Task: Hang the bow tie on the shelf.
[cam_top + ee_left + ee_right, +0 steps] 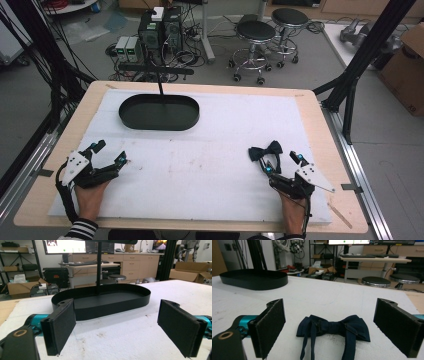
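resting low at the near left of the white foam-covered wooden bench [210, 165], the left claw [109, 152] is sitting with its two black padded jaws spread wide apart and nothing between them; a hand [90, 197] in a black-and-white striped sleeve [80, 230] is holding it from below. in the left gripper view this claw [125, 322] is pointing across the white sheet toward the black oval metal tray [105, 302], which is lying flat at the far middle-left of the bench [130, 340] with a thin black post [99, 265] rising behind it. at the near right, the right claw [284, 162] is also standing open, its jaws well apart, with the other hand [292, 212] gripping its body. the dark navy fabric bow tie [266, 150] is lying flat on the sheet just beyond the right claw's tips, near the right side of the bench and well apart from the tray [159, 112]. in the right gripper view the bow tie [334, 327] is lying between and slightly ahead of the open jaws of the right claw [337, 327], touching neither pad, with its thin straps [307, 345] trailing toward the camera. the tray [254, 278] is showing far off at the upper left there. beyond the bench, two black round stools [256, 32] and some computer boxes [160, 30] are standing on the grey floor [300, 70].
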Tool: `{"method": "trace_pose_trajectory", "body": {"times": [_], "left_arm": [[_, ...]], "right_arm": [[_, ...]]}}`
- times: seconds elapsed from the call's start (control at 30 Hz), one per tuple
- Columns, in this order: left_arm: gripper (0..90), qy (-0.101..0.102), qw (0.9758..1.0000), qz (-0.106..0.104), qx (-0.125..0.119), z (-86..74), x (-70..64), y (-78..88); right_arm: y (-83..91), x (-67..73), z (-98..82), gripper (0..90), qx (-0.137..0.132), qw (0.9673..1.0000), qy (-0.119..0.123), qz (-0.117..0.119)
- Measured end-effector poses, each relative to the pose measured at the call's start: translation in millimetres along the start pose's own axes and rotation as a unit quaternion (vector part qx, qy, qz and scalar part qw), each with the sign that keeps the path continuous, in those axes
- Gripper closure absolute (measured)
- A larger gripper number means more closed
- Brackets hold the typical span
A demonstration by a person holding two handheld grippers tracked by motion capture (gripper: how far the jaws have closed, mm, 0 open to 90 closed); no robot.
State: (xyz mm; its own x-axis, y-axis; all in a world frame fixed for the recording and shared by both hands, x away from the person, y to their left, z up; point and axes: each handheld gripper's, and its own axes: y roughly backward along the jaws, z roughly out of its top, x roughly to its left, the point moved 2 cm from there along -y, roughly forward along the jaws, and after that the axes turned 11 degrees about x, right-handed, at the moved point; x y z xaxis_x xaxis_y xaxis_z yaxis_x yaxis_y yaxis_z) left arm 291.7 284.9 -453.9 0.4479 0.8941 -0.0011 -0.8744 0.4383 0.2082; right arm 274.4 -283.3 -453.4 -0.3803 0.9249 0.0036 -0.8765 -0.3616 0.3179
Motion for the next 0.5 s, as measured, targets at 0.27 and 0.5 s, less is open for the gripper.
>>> {"method": "trace_pose_trajectory", "body": {"times": [0.27, 0.5], "left_arm": [[15.3, 0.002, 1.0, 0.0, 0.0, -0.1, 0.5, 0.2], [15.3, 0.002, 1.0, 0.0, -0.001, -0.1, 0.8, 0.2]], "right_arm": [[-5.4, -2.4, 15.3, 9.4, 0.048, 0.9987, 0.013, 0.015], [-13.2, -10.3, 29.1, 9.3, 0.098, 0.995, 0.007, 0.019]]}}
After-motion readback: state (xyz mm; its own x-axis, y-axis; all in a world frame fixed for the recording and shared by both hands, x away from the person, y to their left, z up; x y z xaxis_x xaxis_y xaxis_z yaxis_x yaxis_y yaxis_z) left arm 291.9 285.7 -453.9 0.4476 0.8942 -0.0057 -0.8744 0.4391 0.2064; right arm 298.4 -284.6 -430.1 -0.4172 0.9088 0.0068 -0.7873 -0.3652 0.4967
